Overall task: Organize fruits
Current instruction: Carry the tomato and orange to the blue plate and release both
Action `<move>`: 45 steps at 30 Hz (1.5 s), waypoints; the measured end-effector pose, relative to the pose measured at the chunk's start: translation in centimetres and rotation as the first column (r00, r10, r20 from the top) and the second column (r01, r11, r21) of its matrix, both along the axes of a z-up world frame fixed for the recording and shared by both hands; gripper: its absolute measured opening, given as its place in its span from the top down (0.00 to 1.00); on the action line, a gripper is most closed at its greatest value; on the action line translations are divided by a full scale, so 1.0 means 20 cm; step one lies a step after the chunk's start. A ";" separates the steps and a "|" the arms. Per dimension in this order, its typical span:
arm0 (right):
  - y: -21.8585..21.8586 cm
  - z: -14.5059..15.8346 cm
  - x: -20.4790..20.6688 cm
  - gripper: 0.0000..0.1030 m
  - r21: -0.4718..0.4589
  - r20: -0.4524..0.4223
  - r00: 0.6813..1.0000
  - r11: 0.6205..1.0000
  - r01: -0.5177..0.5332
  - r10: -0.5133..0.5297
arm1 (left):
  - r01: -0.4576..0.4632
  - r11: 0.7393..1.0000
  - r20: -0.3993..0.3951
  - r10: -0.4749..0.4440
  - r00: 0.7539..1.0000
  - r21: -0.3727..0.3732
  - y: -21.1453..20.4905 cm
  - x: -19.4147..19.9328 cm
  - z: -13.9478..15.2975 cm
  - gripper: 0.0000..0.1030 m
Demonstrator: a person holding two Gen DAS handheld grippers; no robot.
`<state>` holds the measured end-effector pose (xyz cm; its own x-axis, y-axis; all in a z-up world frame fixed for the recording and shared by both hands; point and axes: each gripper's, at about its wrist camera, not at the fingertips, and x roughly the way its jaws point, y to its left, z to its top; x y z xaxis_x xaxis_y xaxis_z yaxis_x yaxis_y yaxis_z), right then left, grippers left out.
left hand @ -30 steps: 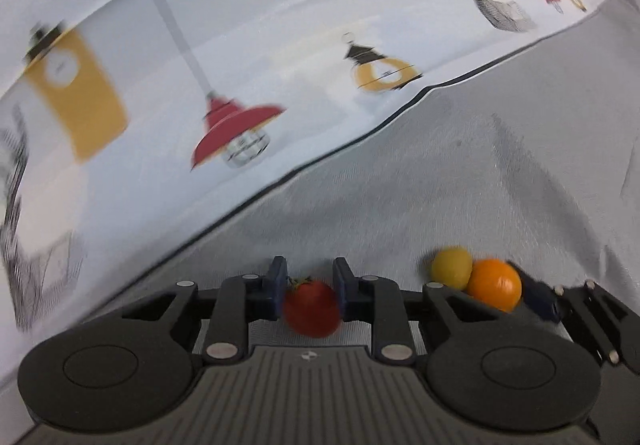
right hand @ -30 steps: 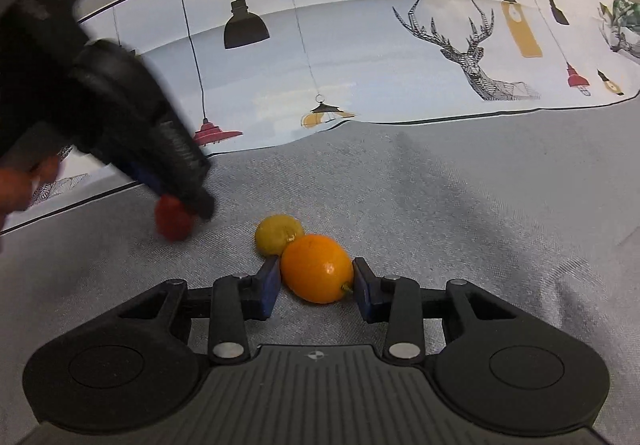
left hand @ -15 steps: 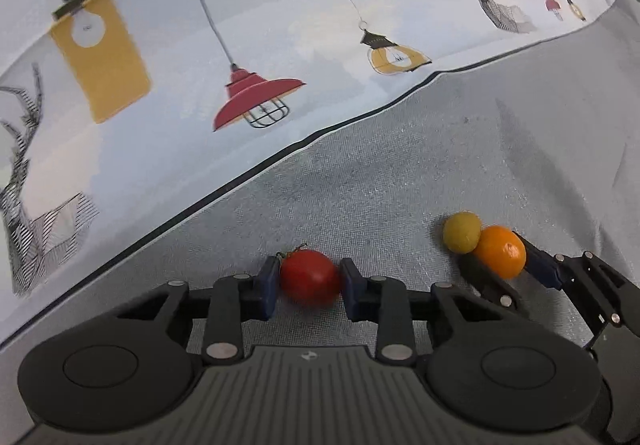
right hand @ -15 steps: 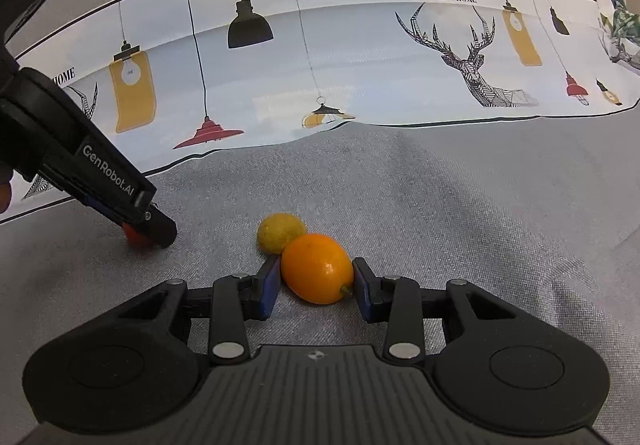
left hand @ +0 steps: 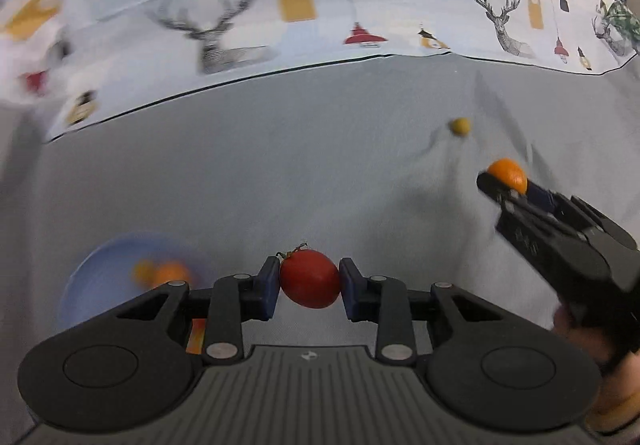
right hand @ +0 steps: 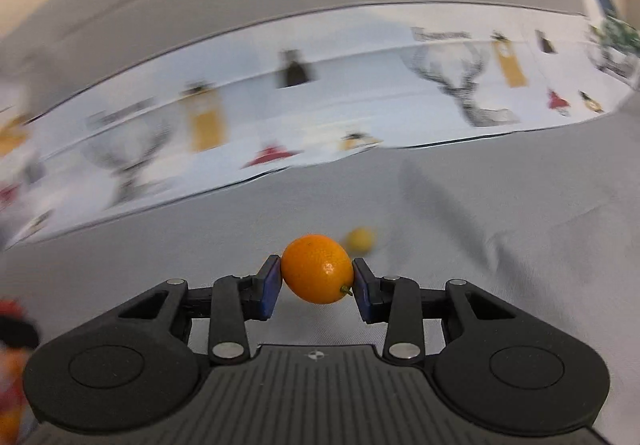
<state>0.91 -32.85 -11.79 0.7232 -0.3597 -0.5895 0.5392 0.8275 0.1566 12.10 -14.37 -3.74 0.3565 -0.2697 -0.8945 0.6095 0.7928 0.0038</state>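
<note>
Left wrist view: blurred blue bowl [left hand: 86, 285] with orange fruit [left hand: 170, 273] inside.

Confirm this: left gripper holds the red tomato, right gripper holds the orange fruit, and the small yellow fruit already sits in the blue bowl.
One error: the small yellow fruit lies on the grey cloth, not in the blue bowl, as the left wrist view shows. The left gripper does hold the red tomato, the right gripper the orange fruit.

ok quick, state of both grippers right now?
Left gripper: closed on the tomato.
Right gripper: closed on the orange.
</note>
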 end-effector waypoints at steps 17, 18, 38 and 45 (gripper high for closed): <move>1.14 0.55 -0.53 0.61 0.012 -0.020 0.877 0.877 -0.480 0.480 | -0.220 0.973 0.152 0.229 0.962 -0.074 1.08 -0.70 0.32 0.66; 1.17 0.56 -0.55 0.61 -0.005 -0.021 0.874 0.874 -0.486 0.486 | -0.227 0.970 0.150 0.238 0.960 -0.085 1.11 -0.72 0.33 0.66; 1.29 0.67 -0.70 0.61 -0.129 -0.003 0.879 0.871 -0.474 0.477 | -0.286 0.946 0.175 0.310 0.935 -0.151 1.23 -0.80 0.41 0.66; 1.28 0.66 -0.69 0.61 -0.121 -0.007 0.880 0.873 -0.473 0.475 | -0.291 0.947 0.162 0.311 0.937 -0.135 1.21 -0.78 0.39 0.66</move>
<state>-12.96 -7.25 1.44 0.8366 -0.0349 -0.5468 0.0754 0.9958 0.0517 -3.44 9.76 4.02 0.5870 -0.2159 -0.7803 0.3396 0.9406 -0.0048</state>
